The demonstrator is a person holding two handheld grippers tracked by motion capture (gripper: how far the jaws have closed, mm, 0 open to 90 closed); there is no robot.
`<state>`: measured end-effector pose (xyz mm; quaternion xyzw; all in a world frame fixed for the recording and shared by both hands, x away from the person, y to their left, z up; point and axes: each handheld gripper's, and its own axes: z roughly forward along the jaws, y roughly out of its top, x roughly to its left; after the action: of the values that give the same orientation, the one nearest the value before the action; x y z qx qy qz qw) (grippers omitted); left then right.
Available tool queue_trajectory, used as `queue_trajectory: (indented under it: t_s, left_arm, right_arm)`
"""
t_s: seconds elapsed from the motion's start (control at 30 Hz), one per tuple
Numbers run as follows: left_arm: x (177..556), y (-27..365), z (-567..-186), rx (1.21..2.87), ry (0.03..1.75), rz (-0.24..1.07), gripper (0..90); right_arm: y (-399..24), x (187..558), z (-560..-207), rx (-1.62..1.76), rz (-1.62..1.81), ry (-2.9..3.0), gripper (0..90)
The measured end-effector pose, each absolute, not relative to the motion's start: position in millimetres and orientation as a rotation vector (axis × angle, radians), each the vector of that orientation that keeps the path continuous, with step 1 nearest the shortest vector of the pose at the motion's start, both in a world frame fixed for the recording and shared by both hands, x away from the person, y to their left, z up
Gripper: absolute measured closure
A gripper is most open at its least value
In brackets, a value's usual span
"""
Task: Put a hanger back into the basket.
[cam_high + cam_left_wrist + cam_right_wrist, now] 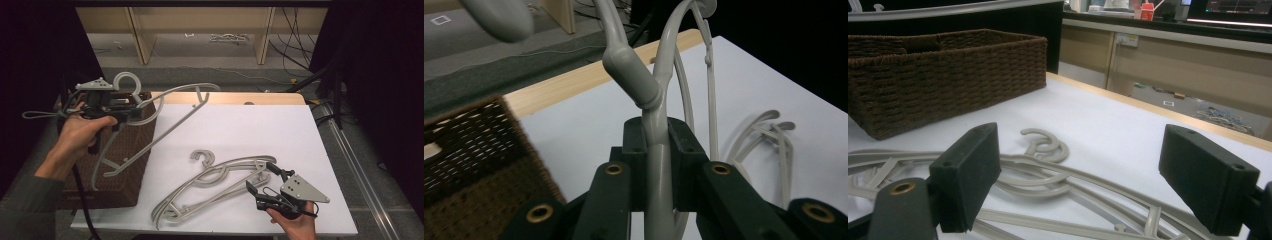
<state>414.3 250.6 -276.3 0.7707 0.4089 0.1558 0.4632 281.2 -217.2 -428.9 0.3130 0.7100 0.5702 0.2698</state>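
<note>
My left gripper [136, 108] is shut on the neck of a grey plastic hanger [176, 93] and holds it in the air above a brown wicker basket [125, 186]. In the left gripper view the black pads [682, 150] squeeze that hanger's stem [658, 170], and its hook curves up past the camera. Two or three more grey hangers [220, 177] lie stacked on the white table top [250, 125]. My right gripper [261, 178] rests at their right end with its jaws wide apart. The right gripper view shows its pads [968, 175] either side of the stacked hangers [1048, 172], touching nothing.
The basket [948, 75] stands at the table's left edge, partly off the white top. A wooden strip [235, 98] runs along the far edge. Beyond it are grey floor, loose cables [295, 35] and wooden shelf legs. Dark space flanks both sides.
</note>
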Motion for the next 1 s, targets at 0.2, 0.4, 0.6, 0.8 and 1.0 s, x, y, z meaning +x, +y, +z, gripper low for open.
queue_trajectory:
  t_s: [0.2, 0.4, 0.6, 0.8, 1.0]
  left_arm:
    - [413.7, 282.2, -276.8, 1.863, 1.055, 0.431, 80.2]
    - [413.9, 308.4, -276.3, 1.83, 1.096, 0.487, 80.2]
    - [416.5, 333.2, -277.5, 1.828, 1.119, 0.558, 80.1]
    - [418.3, 349.8, -284.7, 1.824, 1.139, 0.605, 80.1]
    - [420.8, 369.1, -292.4, 1.801, 1.168, 0.614, 80.0]
  right_arm:
    - [-217.8, 281.5, -428.9, 0.844, 1.508, 1.917, 17.8]
    - [-218.2, 282.6, -429.0, 0.823, 1.506, 1.905, 17.8]
    - [-217.0, 281.5, -429.3, 0.855, 1.509, 1.914, 17.8]
    - [-216.9, 281.8, -429.7, 0.853, 1.519, 1.92, 17.8]
    - [-216.7, 281.8, -429.9, 0.86, 1.507, 1.919, 17.8]
